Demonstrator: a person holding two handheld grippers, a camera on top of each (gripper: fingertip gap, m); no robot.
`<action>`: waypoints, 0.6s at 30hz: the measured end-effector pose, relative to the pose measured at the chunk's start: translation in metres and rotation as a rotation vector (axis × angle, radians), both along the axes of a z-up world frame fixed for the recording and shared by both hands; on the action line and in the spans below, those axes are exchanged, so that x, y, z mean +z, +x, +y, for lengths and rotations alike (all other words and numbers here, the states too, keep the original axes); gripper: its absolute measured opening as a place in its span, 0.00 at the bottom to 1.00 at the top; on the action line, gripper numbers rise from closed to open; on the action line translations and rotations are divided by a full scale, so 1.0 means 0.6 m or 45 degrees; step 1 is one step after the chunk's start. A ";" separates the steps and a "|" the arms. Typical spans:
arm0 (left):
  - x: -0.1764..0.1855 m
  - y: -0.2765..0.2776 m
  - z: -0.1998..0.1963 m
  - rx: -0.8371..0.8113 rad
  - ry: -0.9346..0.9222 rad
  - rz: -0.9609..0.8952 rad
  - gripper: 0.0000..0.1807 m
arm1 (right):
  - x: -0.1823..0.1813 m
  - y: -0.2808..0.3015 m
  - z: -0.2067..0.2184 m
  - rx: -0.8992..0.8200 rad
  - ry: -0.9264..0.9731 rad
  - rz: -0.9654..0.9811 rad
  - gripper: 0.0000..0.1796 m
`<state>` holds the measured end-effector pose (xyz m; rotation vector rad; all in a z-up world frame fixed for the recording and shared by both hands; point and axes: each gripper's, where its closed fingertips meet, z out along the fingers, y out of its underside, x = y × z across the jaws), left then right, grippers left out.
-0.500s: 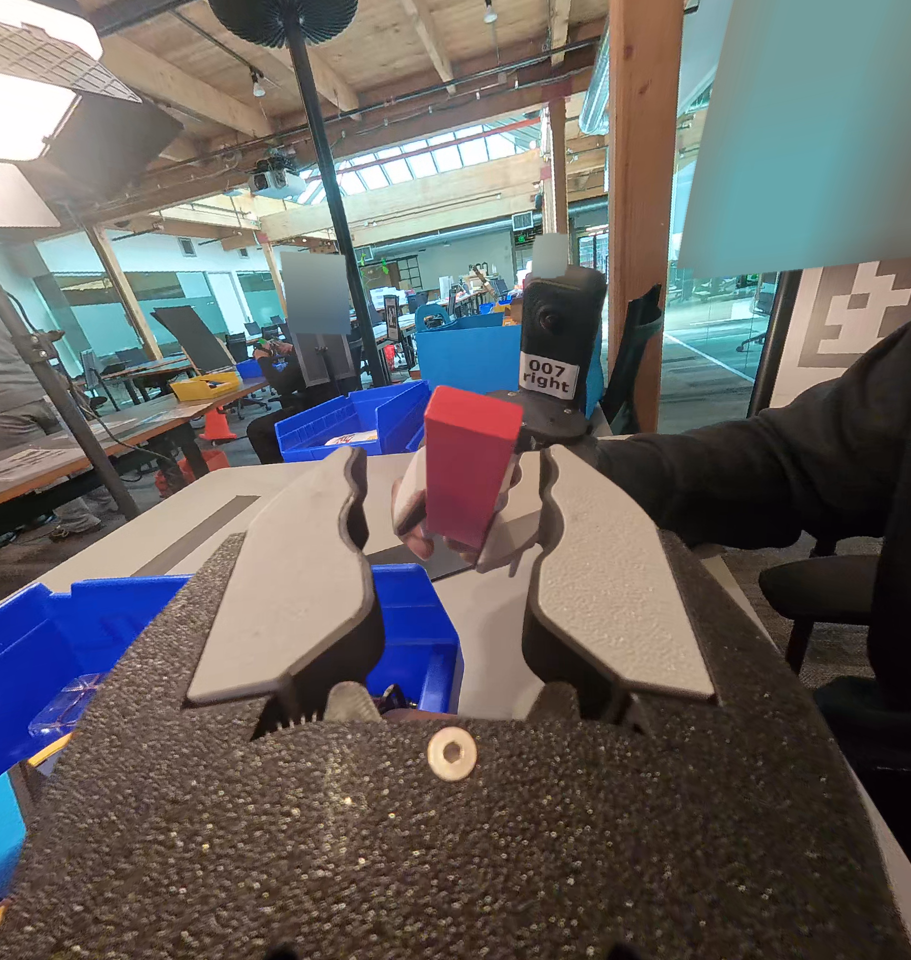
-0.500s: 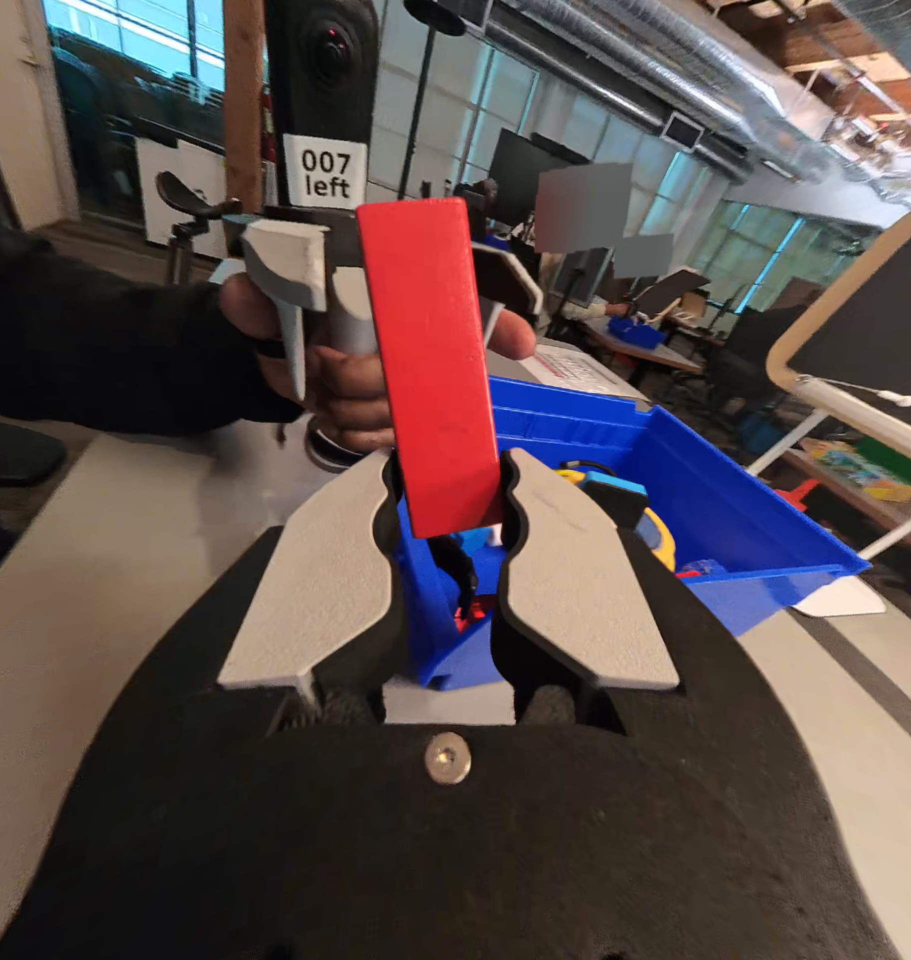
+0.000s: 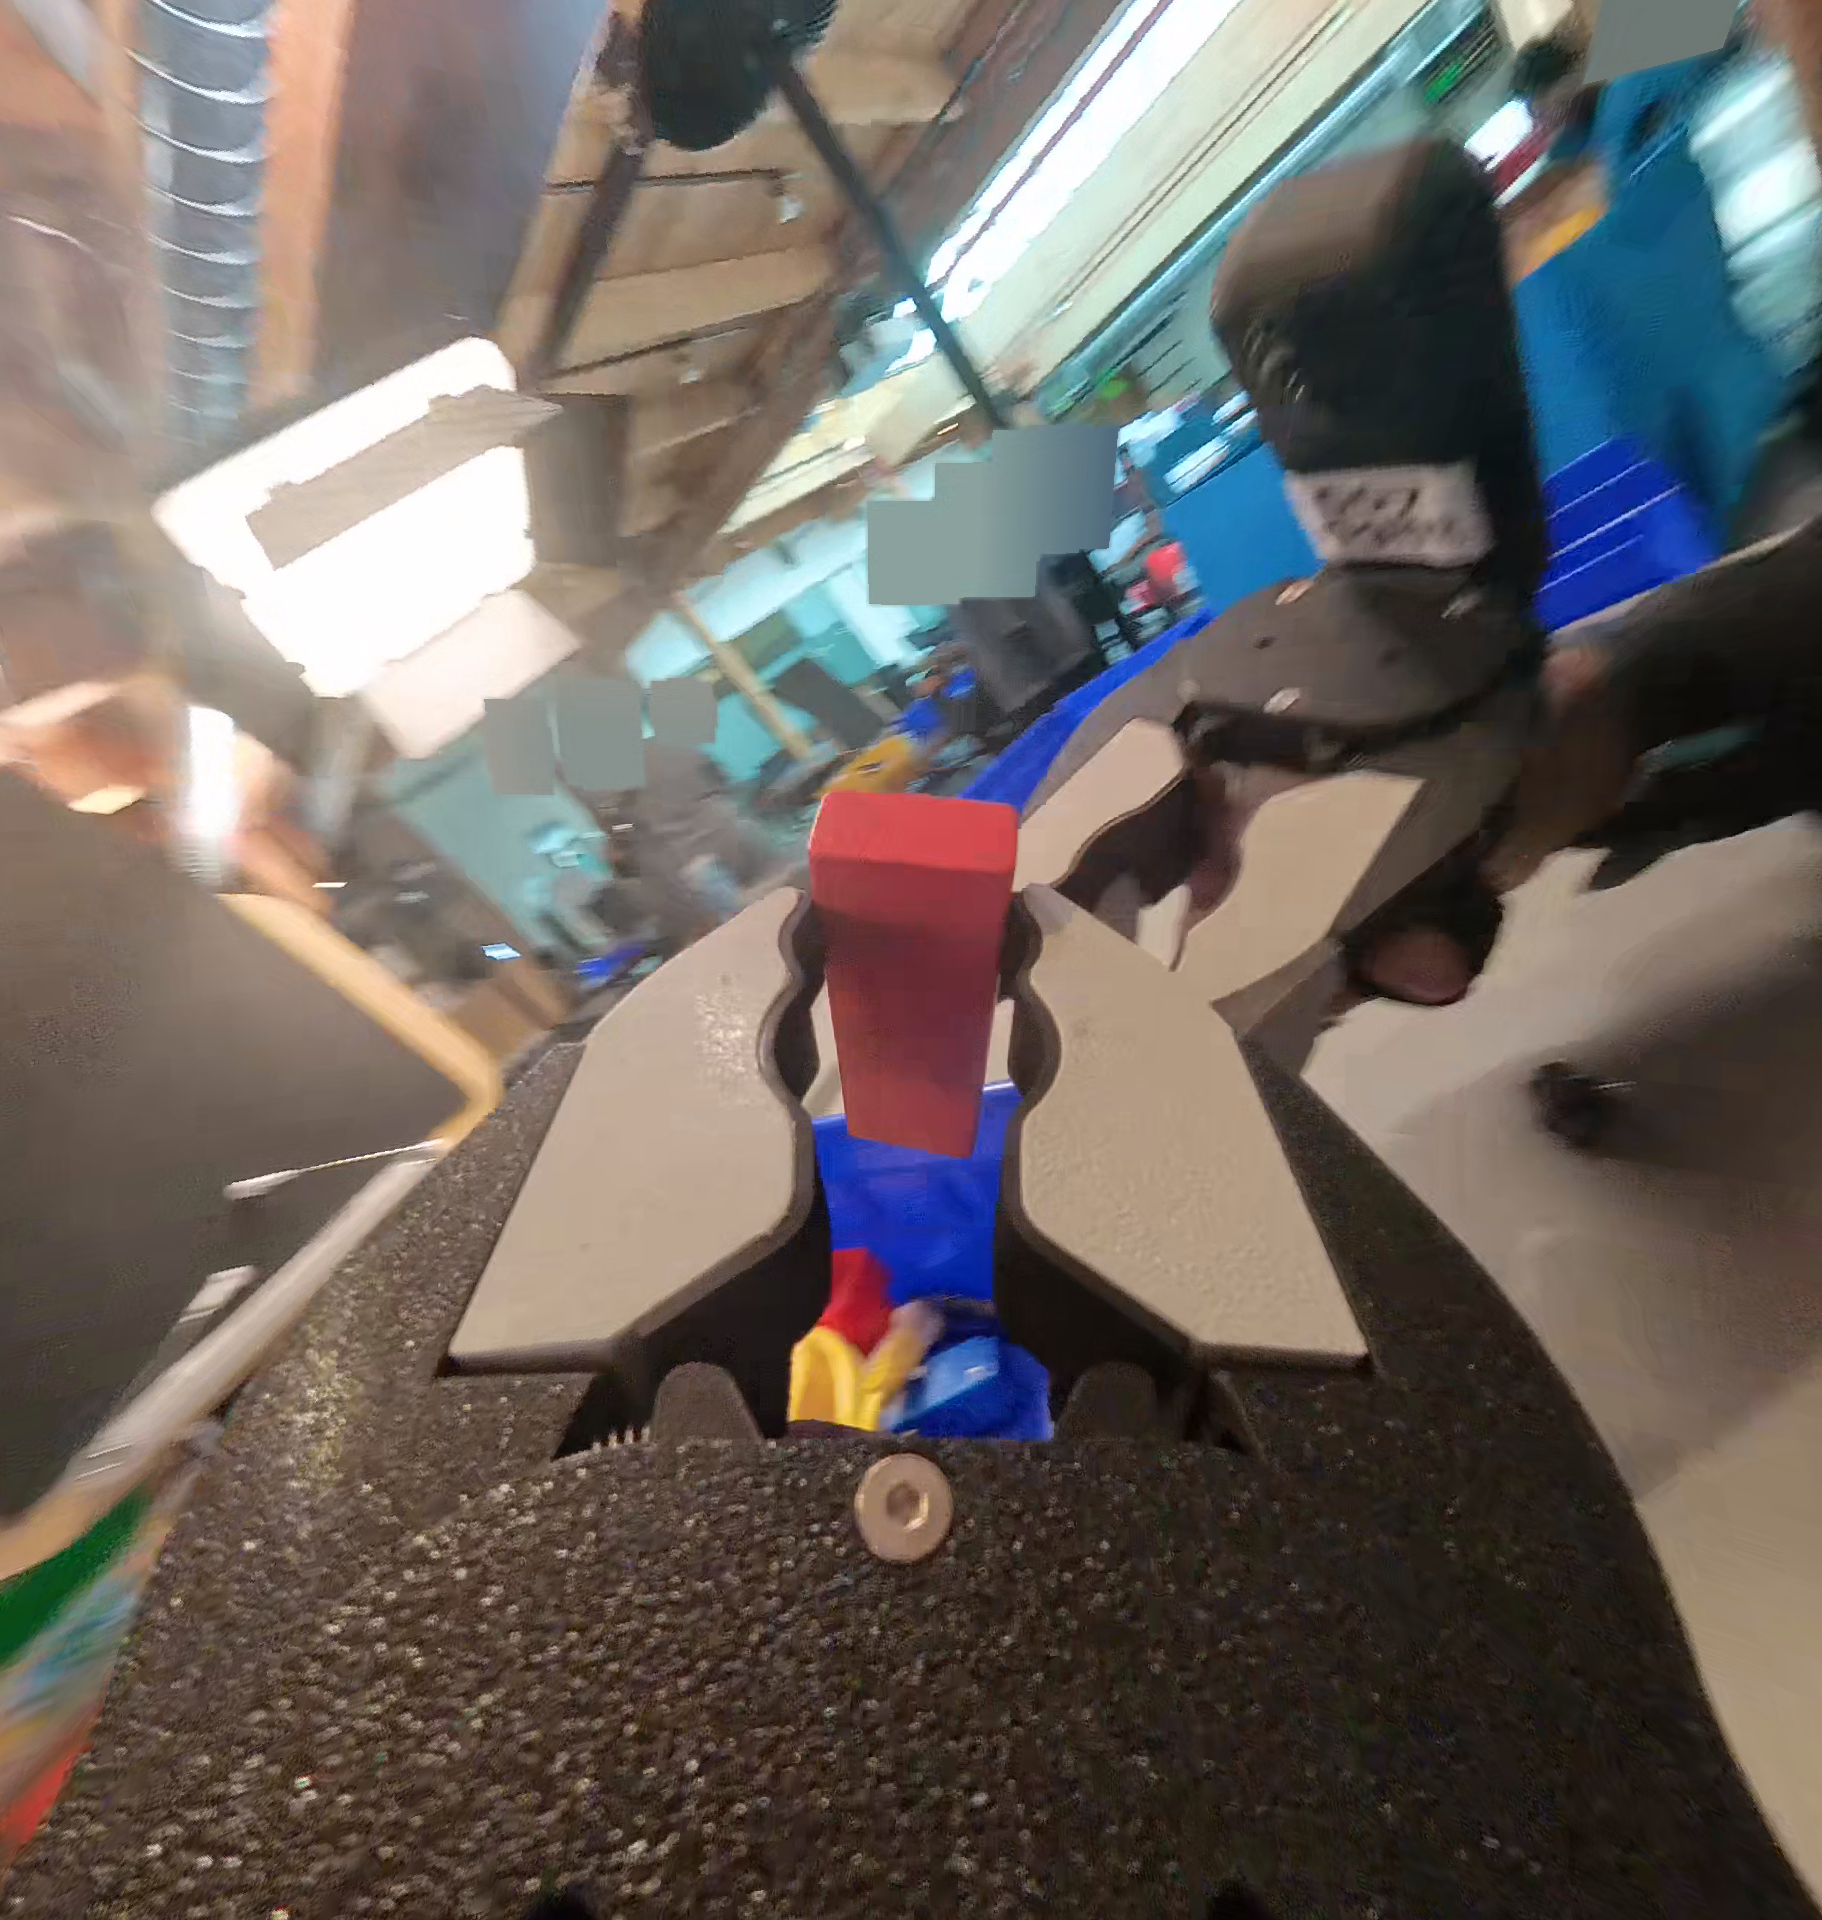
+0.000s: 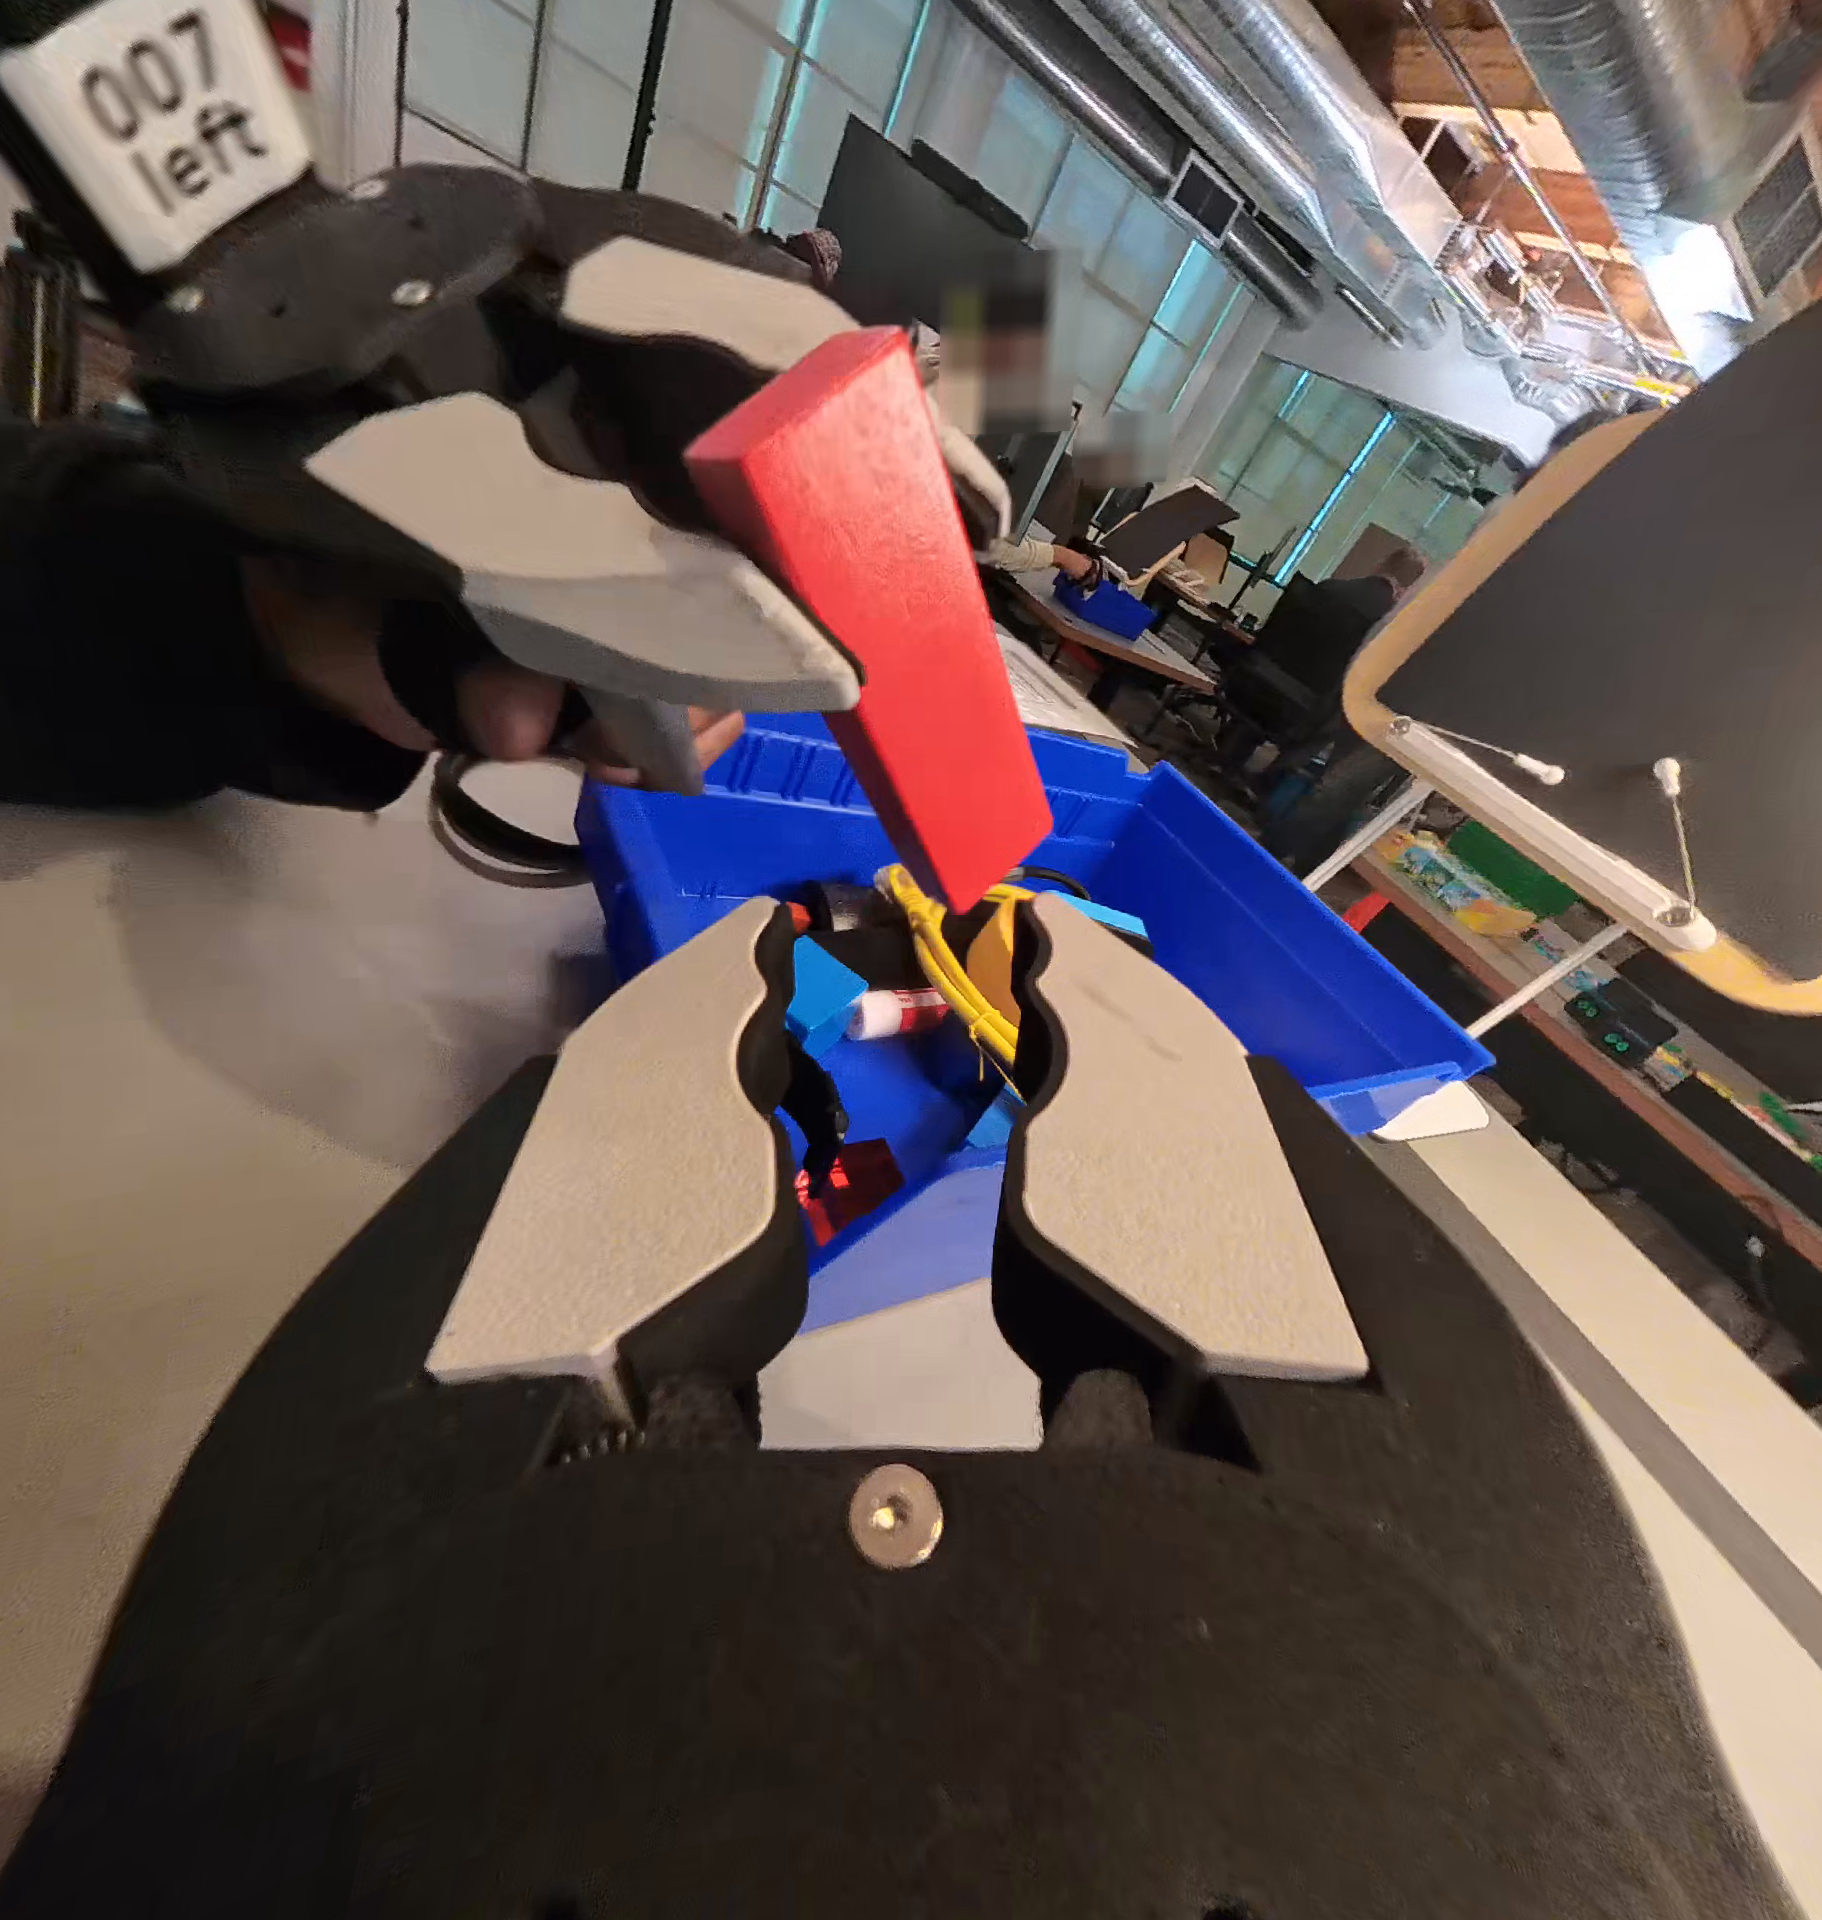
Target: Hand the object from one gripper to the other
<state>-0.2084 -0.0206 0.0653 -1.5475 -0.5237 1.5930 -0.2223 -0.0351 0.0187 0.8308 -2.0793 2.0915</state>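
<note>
A: Where was the red block [image 3: 912, 977]?
B: Clamped in the left gripper [image 3: 912, 925], both grey fingers [image 3: 678, 1122] pressed on its sides. It stood nearly upright in the left wrist view, top end poking past the tips.
A: And the right gripper [image 4: 902, 914]?
B: Jaws spread, nothing between them. Block's lower end hung just above & ahead of its tips, not touching as far as I could tell.
A: What was under it?
B: Blue bin [image 4: 1250, 914] on the grey table [image 4: 211, 1039], w/ a yellow cable [image 4: 943, 961], a small red piece [image 4: 855, 1179] & other bits inside.
A: Left wrist view sharp?
B: No, background smeared. The right gripper showed up there to the upper right, apart from the block.
</note>
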 end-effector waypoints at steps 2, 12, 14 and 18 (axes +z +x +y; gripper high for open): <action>0.006 -0.003 -0.022 0.190 -0.098 0.080 0.19 | 0.011 -0.005 0.002 -0.016 0.000 -0.056 0.22; -0.026 -0.025 -0.042 0.669 -0.703 0.157 0.19 | 0.052 0.030 0.010 0.021 -0.031 -0.282 0.25; -0.032 -0.028 -0.035 0.657 -0.754 0.159 0.19 | 0.041 0.032 0.002 -0.013 0.002 -0.267 0.25; -0.042 -0.031 -0.021 0.635 -0.836 0.164 0.19 | 0.028 0.026 -0.004 -0.087 -0.010 -0.180 0.15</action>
